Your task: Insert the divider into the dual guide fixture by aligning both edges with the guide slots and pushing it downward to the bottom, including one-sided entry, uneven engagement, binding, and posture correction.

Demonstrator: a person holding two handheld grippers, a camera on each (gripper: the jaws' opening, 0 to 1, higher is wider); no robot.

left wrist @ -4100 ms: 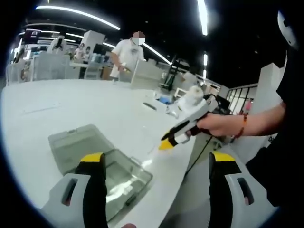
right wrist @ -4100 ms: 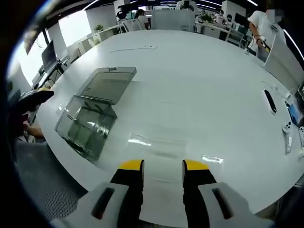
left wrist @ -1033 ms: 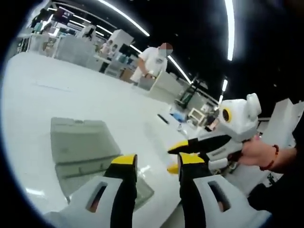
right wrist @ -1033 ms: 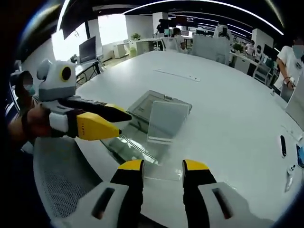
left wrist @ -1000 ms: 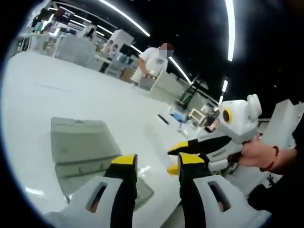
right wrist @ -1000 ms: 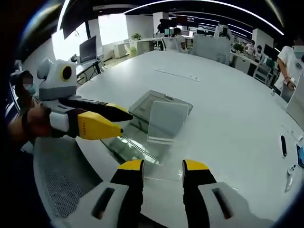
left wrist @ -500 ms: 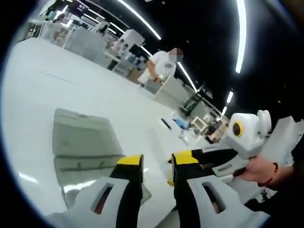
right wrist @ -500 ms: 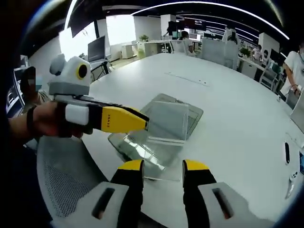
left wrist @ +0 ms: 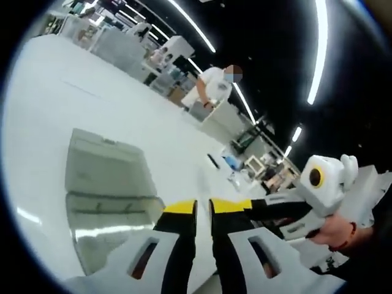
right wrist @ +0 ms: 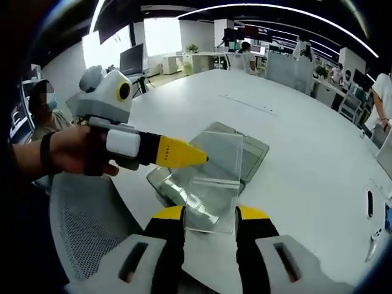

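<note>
Right gripper view: the right tongs (right wrist: pixel 210 219) grasp the clear divider (right wrist: pixel 210 166) upright above the box (right wrist: pixel 251 150) on the white bench (right wrist: pixel 306 135); left tongs (right wrist: pixel 199 158) clenched at its edge; insertion not yet begun.

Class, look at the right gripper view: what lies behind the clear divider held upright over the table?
Through the clear divider you see the open transparent fixture box and its flat lid on the white table. The guide slots cannot be made out.
</note>
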